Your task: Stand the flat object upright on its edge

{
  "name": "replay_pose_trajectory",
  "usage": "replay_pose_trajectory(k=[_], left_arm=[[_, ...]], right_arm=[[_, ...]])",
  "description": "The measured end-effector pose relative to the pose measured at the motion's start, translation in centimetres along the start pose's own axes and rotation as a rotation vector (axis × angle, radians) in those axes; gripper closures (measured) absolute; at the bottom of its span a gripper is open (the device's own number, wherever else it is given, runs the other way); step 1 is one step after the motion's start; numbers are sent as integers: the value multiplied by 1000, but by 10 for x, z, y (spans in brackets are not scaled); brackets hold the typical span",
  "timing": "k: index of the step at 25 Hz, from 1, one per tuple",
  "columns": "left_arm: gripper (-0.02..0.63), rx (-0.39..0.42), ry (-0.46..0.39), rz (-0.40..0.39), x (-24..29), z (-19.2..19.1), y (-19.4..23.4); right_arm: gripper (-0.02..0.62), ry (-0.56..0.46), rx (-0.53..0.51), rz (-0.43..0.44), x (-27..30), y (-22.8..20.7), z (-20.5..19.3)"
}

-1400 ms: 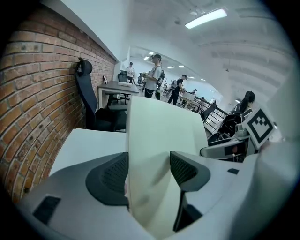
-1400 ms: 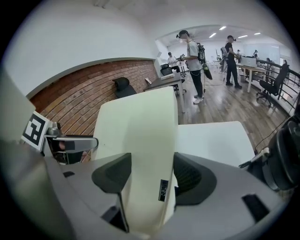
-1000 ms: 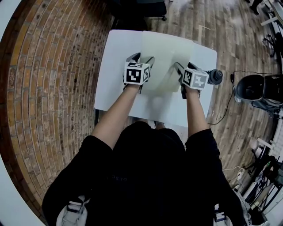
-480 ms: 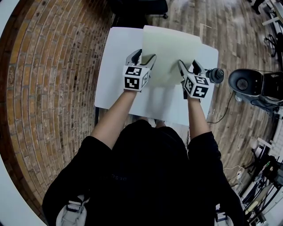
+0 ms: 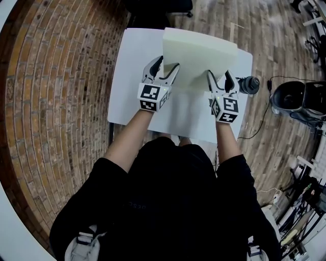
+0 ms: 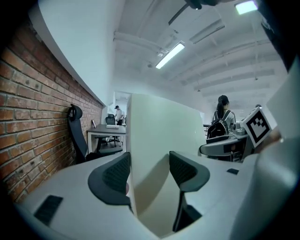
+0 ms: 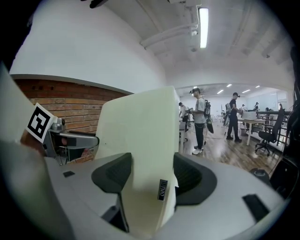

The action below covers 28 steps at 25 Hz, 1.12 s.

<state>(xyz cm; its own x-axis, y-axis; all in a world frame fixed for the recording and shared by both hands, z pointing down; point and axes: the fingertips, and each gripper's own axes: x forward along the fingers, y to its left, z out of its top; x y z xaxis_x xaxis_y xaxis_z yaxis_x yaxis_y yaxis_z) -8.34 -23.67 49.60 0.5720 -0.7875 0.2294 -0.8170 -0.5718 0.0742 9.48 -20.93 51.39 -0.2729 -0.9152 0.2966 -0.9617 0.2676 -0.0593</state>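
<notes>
A pale cream flat board (image 5: 199, 55) rises steeply from the white table (image 5: 131, 81), its far edge lifted high and its near edge low between my hands. My left gripper (image 5: 165, 68) is shut on the board's near left corner, and my right gripper (image 5: 219, 76) is shut on the near right corner. In the left gripper view the board (image 6: 159, 136) stands between the dark pads (image 6: 117, 174) of the left gripper (image 6: 150, 173). The right gripper view shows the board (image 7: 140, 140) clamped in the right gripper (image 7: 152, 176), with a small label (image 7: 162, 190) on its edge.
A dark round object (image 5: 248, 84) sits at the table's right edge. A black device (image 5: 288, 100) and cables lie on the wooden floor to the right. Brick paving runs along the left. A chair (image 5: 168, 7) stands beyond the table. People stand far off in the room.
Both grippers have tipped upward and swung the board from a shallow tilt to a steep one. Its far edge has risen well off the table.
</notes>
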Motion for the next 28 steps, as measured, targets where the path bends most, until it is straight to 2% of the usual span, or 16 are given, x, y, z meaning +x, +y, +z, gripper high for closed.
replay_pose_trajectory(k=[7, 11, 19, 25, 28], left_arm=[[333, 58, -65, -19, -5, -7, -6], [334, 64, -97, -20, -8, -11, -10], [334, 109, -99, -10, -14, -25, -9], [334, 124, -97, -21, -24, -46, -8], [334, 129, -85, -19, -30, -50, -10]], right_arm=[[305, -49, -71, -15, -9, 4, -6], [305, -59, -117, -30, -13, 6, -12], [311, -30, -192, -38, -19, 14, -39], [311, -34, -208, -21, -26, 26, -51], [313, -36, -177, -12, -31, 28, -51]])
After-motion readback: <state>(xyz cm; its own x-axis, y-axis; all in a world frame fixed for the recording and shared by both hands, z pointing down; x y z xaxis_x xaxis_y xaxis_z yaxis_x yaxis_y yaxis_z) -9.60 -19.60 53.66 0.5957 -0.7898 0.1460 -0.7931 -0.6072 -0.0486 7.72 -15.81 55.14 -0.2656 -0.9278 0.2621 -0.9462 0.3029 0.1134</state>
